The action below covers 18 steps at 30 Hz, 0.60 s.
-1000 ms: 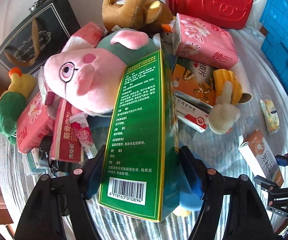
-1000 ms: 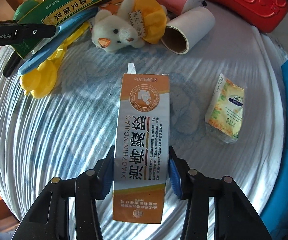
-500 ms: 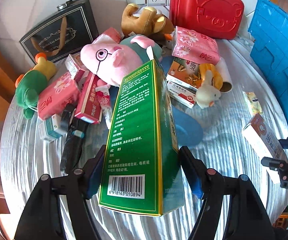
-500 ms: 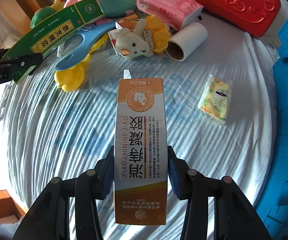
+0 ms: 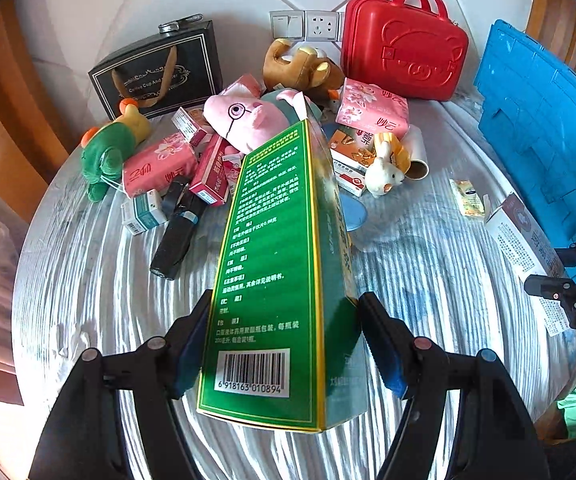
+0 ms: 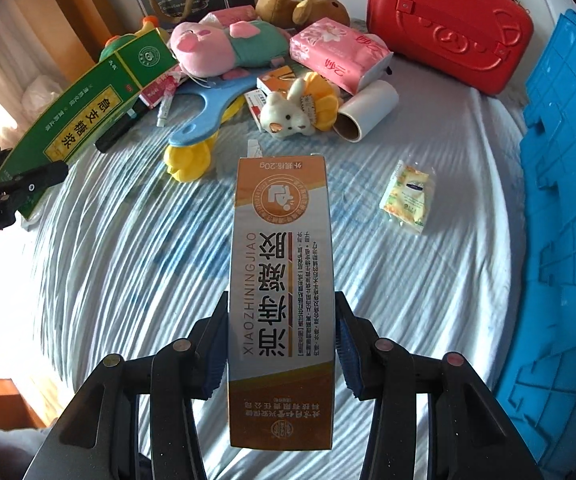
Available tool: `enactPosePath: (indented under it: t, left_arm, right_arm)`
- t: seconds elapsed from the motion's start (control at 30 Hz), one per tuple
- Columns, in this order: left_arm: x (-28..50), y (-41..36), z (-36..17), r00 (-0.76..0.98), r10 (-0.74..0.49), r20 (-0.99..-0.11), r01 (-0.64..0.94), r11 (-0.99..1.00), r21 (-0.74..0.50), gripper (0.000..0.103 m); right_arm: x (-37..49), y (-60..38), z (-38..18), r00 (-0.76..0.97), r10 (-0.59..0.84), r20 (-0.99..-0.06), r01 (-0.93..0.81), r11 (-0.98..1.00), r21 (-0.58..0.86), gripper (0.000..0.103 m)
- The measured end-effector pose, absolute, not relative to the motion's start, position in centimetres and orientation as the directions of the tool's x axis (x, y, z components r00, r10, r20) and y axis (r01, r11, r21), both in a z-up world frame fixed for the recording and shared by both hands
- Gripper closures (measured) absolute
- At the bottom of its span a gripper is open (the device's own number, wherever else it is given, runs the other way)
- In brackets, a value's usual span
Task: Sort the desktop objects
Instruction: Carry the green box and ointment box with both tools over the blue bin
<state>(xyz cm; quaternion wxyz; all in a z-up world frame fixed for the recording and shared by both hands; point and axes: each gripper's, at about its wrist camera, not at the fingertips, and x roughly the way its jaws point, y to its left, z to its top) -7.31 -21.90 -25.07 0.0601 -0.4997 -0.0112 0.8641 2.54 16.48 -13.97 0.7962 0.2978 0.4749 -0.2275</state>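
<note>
Two pink tissue packs [image 5: 372, 114] [image 5: 158, 168]

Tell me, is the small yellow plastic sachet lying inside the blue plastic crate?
No, the small yellow plastic sachet lies on the striped tablecloth, apart from the blue plastic crate to its right.

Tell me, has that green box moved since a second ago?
Yes. The green box, clamped in the left tongs, has lifted up and back from the pink pig, which now looks smaller and farther.

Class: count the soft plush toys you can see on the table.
4: a green-and-orange plush at the pile's left edge, a pink pig plush in the middle, a brown bear plush by the wall, and a small white-and-yellow plush beside the cardboard tube. More may be buried.
</note>
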Motion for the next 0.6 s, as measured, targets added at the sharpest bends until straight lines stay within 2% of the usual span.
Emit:
enactPosePath:
  t: [0.6]
  left_arm:
    - [-0.8, -19.1, -15.8, -0.613, 0.093, -0.785, -0.026, -0.995, -0.097, 0.033]
  right_arm:
    - [-2.6, 19.5, -6.4, 0.587, -0.133, -0.799, 0.597, 0.738, 0.315, 0.057]
